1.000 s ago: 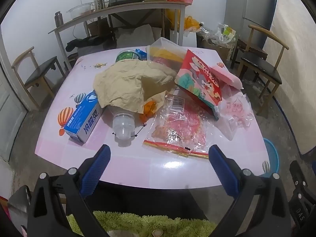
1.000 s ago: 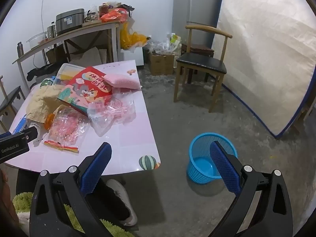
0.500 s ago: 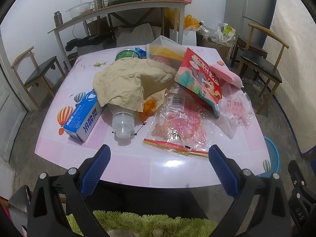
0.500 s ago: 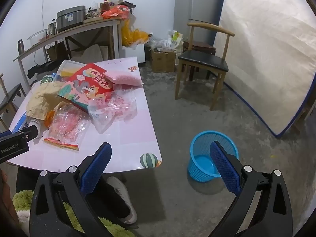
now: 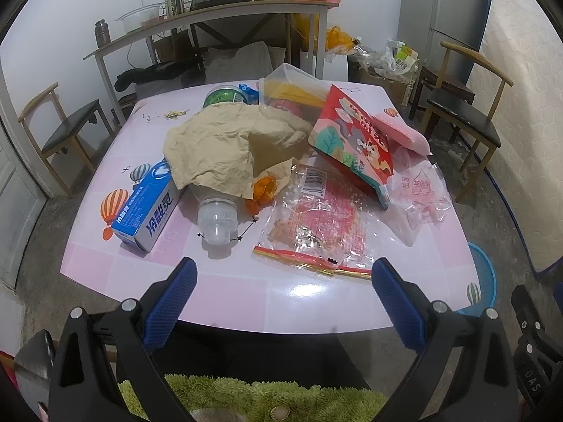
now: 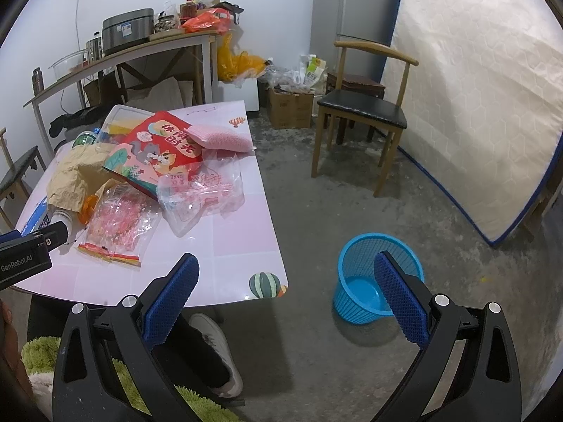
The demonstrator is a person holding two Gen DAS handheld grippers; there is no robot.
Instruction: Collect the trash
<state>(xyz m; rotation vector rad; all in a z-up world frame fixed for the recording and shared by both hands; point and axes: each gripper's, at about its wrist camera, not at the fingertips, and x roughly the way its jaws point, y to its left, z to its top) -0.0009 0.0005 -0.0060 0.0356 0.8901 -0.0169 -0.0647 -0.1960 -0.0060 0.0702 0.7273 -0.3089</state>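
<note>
Lying just ahead of open left hand-held gripper (image 5: 283,292): clear snack bag (image 5: 322,225).

Room light soft, a bit dim. White shine spot on pink surface (image 5: 309,290). Edges bent, corners black. Sharp.

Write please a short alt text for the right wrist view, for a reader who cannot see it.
An open right gripper hangs above the floor between a pink table strewn with wrappers and an empty blue basket. A red snack bag and clear plastic bags lie on the table; a wooden chair stands behind.
</note>
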